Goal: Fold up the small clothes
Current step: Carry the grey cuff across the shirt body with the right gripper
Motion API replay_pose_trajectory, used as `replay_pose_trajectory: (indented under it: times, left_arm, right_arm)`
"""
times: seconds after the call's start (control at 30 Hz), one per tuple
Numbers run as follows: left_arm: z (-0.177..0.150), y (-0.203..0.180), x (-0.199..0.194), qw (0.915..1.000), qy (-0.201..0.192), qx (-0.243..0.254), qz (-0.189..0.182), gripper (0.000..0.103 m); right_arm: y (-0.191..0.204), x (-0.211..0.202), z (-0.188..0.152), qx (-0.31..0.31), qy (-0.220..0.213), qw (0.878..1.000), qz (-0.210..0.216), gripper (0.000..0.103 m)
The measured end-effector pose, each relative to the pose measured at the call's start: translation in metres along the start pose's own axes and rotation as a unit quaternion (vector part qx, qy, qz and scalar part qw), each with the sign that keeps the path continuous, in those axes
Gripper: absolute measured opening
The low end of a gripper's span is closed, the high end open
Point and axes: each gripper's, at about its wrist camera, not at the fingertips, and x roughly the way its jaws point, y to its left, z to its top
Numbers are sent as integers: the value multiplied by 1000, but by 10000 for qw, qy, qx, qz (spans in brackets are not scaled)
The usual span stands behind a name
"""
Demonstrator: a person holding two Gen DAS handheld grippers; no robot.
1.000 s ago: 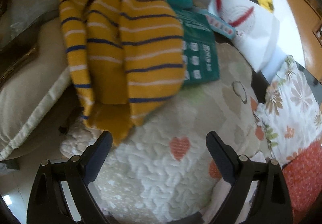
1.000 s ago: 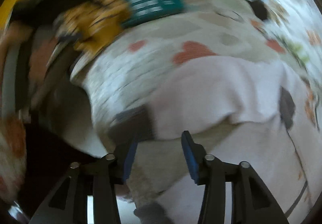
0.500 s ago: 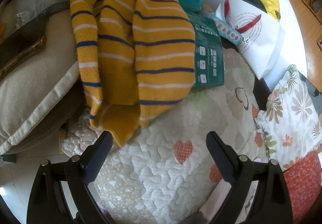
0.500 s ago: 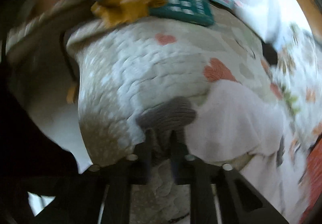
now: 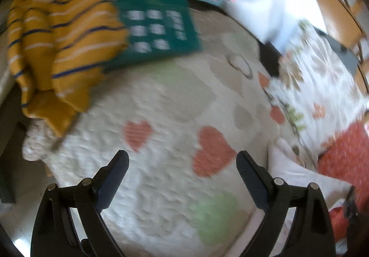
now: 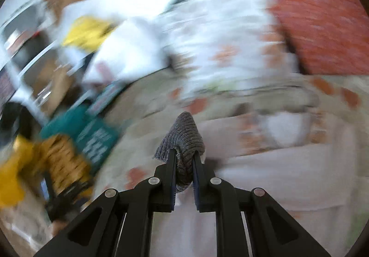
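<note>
We see our right gripper [image 6: 184,160] pinching a grey ribbed cuff [image 6: 184,139], the knit bunched between the two fingers and poking out past their tips. The cuff belongs to a pale pink garment [image 6: 276,176] that lies spread on the quilt [image 6: 143,104] below and to the right of the gripper. In the left view only a corner of that garment [image 5: 297,174] shows, at the quilt's right edge beside the right finger.

Our left gripper [image 5: 182,164] hangs over the quilt [image 5: 161,164] with its fingers spread wide and nothing between them.

The quilt is cream, stitched in a bubbly pattern, with orange, green and beige hearts. At its far left lies a mustard striped sweater [image 5: 62,33], partly over a cushion edge and overlapping a green packet [image 5: 156,26] that rests on the quilt's far side. Behind the packet sits a white bag [image 5: 249,3] with red marks. To the right a floral cloth [image 5: 322,86] meets an orange-red cushion [image 5: 346,155]. Wooden furniture [image 5: 334,3] shows at the upper right. Both views are blurred, the right one heavily, so finer detail of the room is beyond us.
</note>
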Motion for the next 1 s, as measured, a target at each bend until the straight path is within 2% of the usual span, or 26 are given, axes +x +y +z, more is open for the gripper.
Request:
replay_pose_trajectory:
  times: [0.17,0.27,0.43,0.6,0.7,0.77,0.9,1.0]
  left_arm:
    - [-24,-61,14,9964,226,790,-200,94]
    - [-40,-97,26,9908,392,1263,-281,94]
    - [-66,-154,50,9778,570,1989,-324,94]
    - [-86,-184,73,9648,683,2536,-111,94]
    - [-93,-192,84,9633,768,2570,-43,94]
    - [-95,-197,85,9638,724,2566,-66,94]
    - [-96,-211,90,9627,597,2635,-161,94]
    - [-102,-220,103,9584,727,2761,4,94]
  right_arm:
    - [-100,-5,-6,624,239,9940,-870,13]
    - [-141,-4,-13,844,307,9883,-1233,13]
    - [-188,4,-25,930,509,9820,-1561,13]
    - [-233,2,-40,1192,453,9705,-2048,18]
    - [-265,-7,-43,1747,393,9611,-2103,19]
    - [-274,-17,-34,2065,178,9630,-1721,22]
    - [-248,-22,-18,1602,-64,9754,-1513,22]
    - [-227,-8,-18,1295,153,9857,-1072,22]
